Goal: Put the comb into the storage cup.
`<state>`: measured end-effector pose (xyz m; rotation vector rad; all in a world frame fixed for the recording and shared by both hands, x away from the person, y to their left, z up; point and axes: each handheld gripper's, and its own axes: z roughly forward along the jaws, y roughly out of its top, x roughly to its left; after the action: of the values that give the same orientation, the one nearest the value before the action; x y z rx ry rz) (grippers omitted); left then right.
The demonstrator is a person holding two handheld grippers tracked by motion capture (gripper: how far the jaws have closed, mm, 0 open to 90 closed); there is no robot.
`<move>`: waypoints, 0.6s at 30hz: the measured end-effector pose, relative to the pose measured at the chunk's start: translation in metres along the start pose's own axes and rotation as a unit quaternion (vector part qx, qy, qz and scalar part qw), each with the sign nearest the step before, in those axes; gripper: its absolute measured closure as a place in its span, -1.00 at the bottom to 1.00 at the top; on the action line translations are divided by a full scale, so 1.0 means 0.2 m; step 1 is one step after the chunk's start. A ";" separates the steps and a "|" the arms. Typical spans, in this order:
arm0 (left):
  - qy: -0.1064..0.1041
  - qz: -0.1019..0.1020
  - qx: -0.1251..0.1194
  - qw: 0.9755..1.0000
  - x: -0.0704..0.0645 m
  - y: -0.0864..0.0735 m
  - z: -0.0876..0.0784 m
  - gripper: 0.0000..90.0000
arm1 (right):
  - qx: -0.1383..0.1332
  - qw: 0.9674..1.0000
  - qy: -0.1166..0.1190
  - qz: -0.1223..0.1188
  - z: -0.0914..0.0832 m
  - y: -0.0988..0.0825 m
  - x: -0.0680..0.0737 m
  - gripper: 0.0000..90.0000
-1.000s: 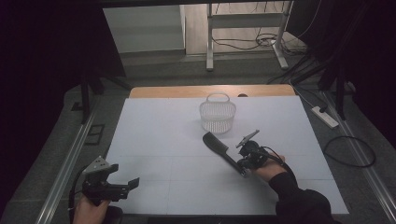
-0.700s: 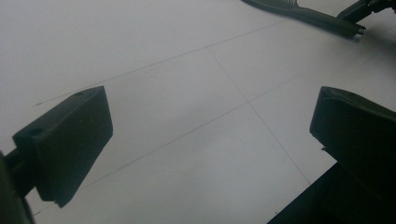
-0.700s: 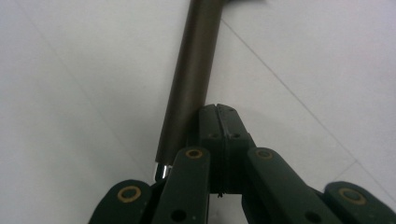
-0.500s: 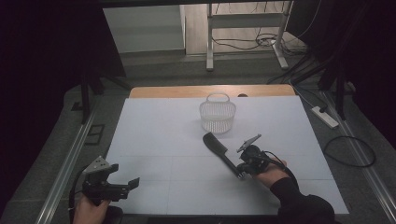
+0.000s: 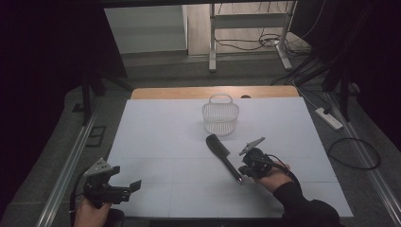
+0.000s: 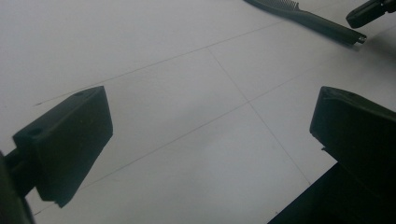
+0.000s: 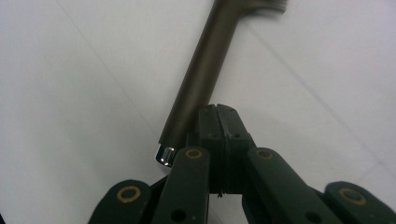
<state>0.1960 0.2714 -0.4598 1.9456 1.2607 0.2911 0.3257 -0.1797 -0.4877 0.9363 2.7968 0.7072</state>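
On the white table (image 5: 156, 142), front right, lies the brush (image 5: 223, 156), dark, head pointing toward the basket (image 5: 220, 117), handle end toward me. Since a sec ago it's slid a bit nearer me w/ my right tongs (image 5: 245, 169), which now sit clenched just beside the handle tip, not around it, nothing between them. Means I've only nudged it; prob. still need to open up & grab the handle. Left tongs (image 5: 124, 188) hang released at front left, well apart. Basket stands farther back, empty as far as I see; nothing blocks the way.
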 end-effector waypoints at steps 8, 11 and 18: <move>0.000 -0.001 0.001 1.000 0.00 0.00 0.00 -1.00 | -0.013 1.000 -0.014 0.011 -0.04 0.02 0.00 0.36; 0.000 -0.001 0.001 1.000 0.00 0.00 0.00 -1.00 | -0.020 1.000 -0.016 0.016 -0.05 0.03 0.01 0.11; 0.000 -0.001 0.001 1.000 0.00 0.00 0.00 -1.00 | -0.021 0.999 -0.023 0.025 -0.06 0.07 0.02 -0.41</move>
<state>0.1963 0.2715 -0.4599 1.9467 1.2627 0.2885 0.3267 -0.1728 -0.4701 1.0045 2.7170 0.7365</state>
